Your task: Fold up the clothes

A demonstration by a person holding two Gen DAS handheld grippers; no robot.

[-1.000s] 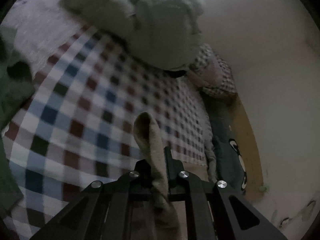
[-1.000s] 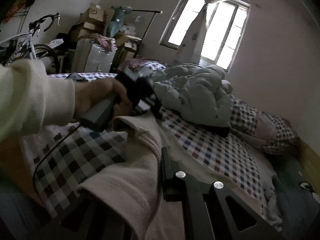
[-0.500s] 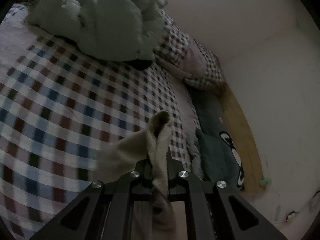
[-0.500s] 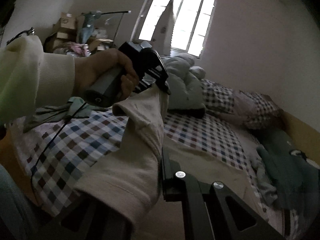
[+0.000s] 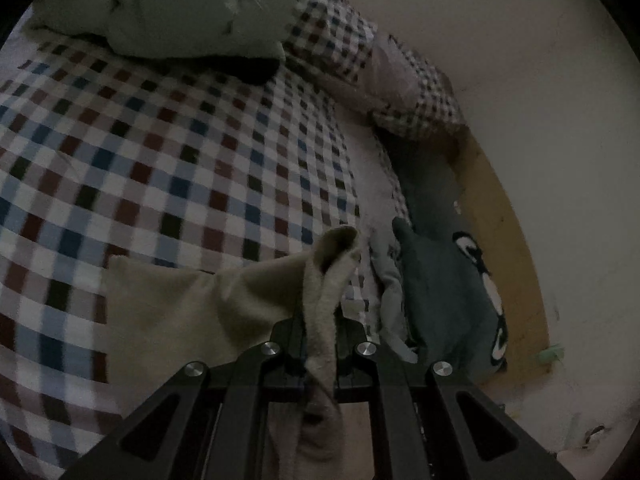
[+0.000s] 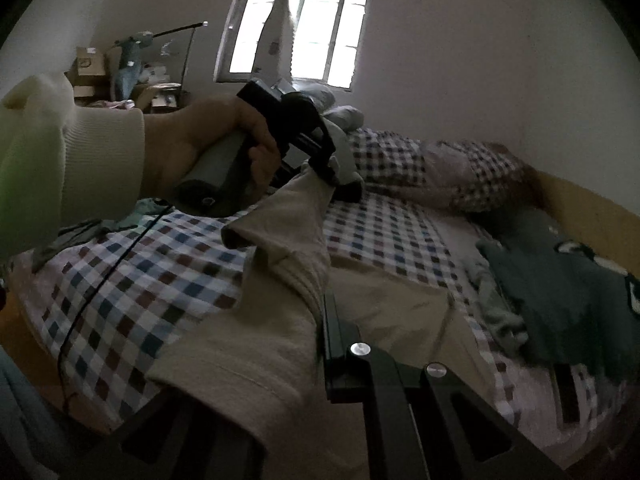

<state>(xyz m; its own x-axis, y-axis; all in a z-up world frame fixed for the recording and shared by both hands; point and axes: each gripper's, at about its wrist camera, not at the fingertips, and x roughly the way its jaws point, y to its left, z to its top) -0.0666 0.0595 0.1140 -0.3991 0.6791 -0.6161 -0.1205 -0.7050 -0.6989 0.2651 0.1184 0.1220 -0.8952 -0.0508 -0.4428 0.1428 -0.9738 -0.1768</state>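
Observation:
A beige garment [image 5: 180,312] hangs between both grippers above the checked bed sheet [image 5: 140,152]. In the left wrist view my left gripper [image 5: 320,316] is shut on a folded edge of it, and the rest spreads out to the left. The right wrist view shows a hand in a cream sleeve [image 6: 80,160] holding the left gripper [image 6: 326,170], which pinches the garment's far corner. My right gripper [image 6: 316,320] is shut on the near edge of the beige garment [image 6: 276,288]. Cloth drapes over its left finger and hides it.
A bunched green quilt [image 5: 168,4] and checked pillows [image 5: 400,80] lie at the head of the bed. A dark green garment with a panda face [image 5: 448,288] lies by the wooden bed side [image 5: 500,220]. Boxes [image 6: 88,72] stand by the window [image 6: 300,24].
Both grippers have carried the garment sideways across the bed toward the pillows and the dark green garment. More of the beige cloth now shows spread out beside the left gripper.

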